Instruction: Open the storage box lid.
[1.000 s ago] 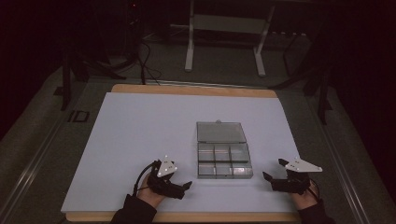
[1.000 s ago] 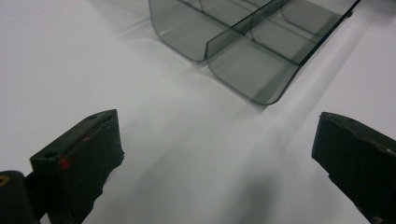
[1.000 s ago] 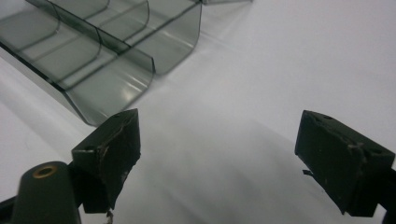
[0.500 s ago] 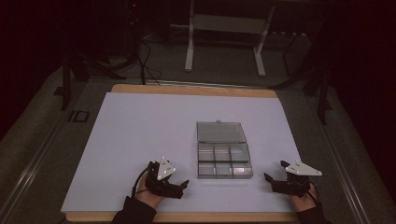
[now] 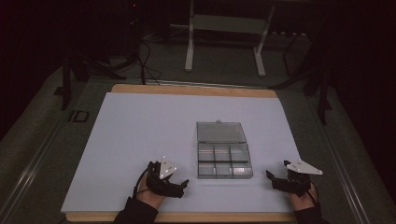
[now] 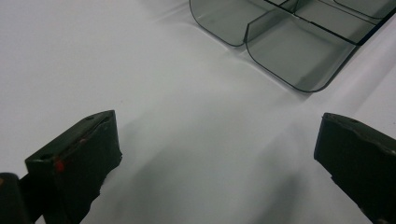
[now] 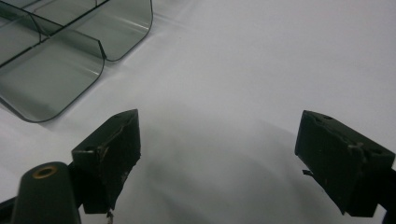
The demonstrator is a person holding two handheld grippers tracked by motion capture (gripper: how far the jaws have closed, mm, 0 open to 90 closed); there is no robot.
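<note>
Resting low, left gripper (image 5: 180, 183): jaws wide apart, empty.
Right gripper (image 5: 272, 177): jaws wide apart, empty.
Compartment box (image 5: 223, 154): lid open, between both, on counter (image 5: 140, 126).

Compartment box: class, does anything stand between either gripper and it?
Nothing visible does. Bare white table cover lies between the left gripper and the compartment box, and likewise between the right gripper and the box. Both grippers are open.

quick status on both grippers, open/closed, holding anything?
Left gripper: open, holding nothing, over the white sheet near the compartment box.
Right gripper: open, holding nothing, beside the same box.
</note>
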